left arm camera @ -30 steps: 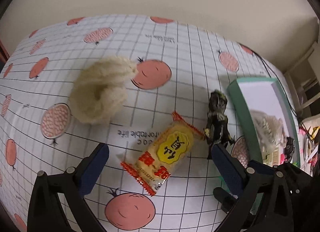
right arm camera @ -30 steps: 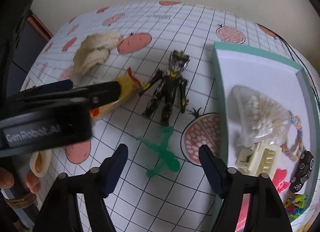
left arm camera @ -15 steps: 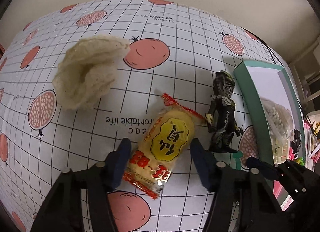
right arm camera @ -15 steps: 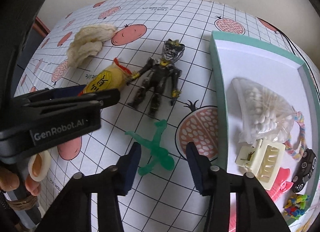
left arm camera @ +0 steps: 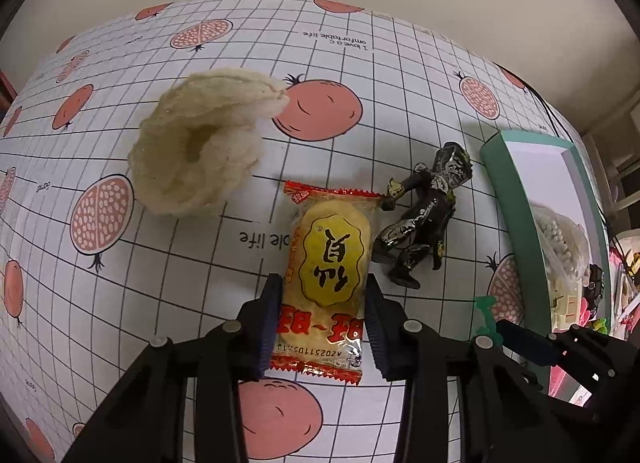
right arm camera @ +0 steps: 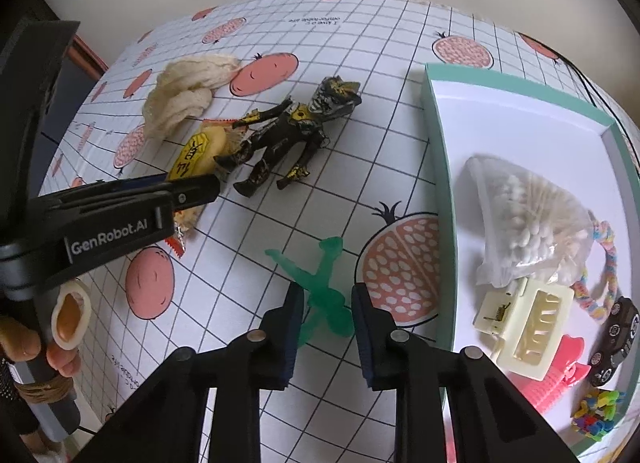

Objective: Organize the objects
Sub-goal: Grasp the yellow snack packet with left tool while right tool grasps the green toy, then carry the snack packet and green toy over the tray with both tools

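Tabletop [left arm camera: 400, 75]: white grid cloth printed with pink fruit, plain wall behind.
Cloth [left arm camera: 200, 147]: cream wad, far left.
Left tongs [left arm camera: 322, 317]: pads pressed on both sides of the snack packet [left arm camera: 328, 275], which lies flat.
Figure [left arm camera: 424, 223]: dark toy, lying just right of the packet.
Right tongs [right arm camera: 324, 315]: jaws close around the green toy [right arm camera: 320, 283]; contact unclear.
Tray [right arm camera: 436, 167]: teal-rimmed, far right, holding cotton swabs [right arm camera: 528, 219] and a hair clip [right arm camera: 524, 323].
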The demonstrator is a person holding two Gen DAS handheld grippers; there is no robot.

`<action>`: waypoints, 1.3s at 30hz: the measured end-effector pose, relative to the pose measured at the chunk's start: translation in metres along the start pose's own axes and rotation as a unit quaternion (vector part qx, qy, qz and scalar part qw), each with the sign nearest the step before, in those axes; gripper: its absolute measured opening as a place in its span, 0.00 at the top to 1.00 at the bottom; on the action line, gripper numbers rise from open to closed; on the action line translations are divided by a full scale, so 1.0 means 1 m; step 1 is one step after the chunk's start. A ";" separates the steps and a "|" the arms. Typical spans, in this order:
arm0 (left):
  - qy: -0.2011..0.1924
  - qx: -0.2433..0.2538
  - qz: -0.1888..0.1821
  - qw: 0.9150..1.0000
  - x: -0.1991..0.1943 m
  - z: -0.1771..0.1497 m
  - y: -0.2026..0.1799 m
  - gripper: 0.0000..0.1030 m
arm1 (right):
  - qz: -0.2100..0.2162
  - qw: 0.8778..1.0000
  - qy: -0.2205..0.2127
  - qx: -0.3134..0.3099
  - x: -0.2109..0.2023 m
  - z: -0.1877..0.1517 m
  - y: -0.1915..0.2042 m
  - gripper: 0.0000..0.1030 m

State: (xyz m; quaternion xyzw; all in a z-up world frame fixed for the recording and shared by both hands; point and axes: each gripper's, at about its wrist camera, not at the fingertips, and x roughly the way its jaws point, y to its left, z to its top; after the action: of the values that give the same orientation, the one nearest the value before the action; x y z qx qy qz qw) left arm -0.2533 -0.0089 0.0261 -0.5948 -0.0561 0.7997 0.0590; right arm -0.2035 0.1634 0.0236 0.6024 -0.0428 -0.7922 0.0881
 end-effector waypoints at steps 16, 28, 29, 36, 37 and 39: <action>-0.003 -0.020 0.070 0.997 0.001 -0.001 0.026 0.61 | 0.010 1.000 -0.023 0.005 -0.021 -0.006 0.005 0.75; -0.029 -0.088 0.017 0.996 -0.025 0.002 0.057 0.61 | 0.017 0.999 -0.029 0.018 -0.020 -0.001 -0.001 0.75; -0.037 -0.090 0.013 0.995 -0.031 0.003 0.058 0.62 | 0.019 0.999 -0.032 0.019 -0.022 0.000 -0.002 0.75; -0.078 -0.107 -0.028 0.991 -0.066 0.002 0.064 0.62 | 0.023 0.999 -0.040 0.023 -0.029 0.000 -0.003 0.75; -0.084 -0.103 -0.028 0.991 -0.071 0.006 0.062 0.62 | 0.025 0.999 -0.041 0.024 -0.030 0.000 -0.004 0.75; -0.094 -0.093 -0.022 0.991 -0.083 0.002 0.062 0.62 | 0.026 0.998 -0.045 0.028 -0.033 0.000 -0.007 0.75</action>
State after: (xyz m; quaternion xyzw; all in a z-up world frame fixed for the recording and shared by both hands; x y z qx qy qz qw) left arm -0.2335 -0.0833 0.0955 -0.5183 -0.1484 0.8421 0.0156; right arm -0.1956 0.1766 0.0534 0.5672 -0.0850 -0.8143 0.0897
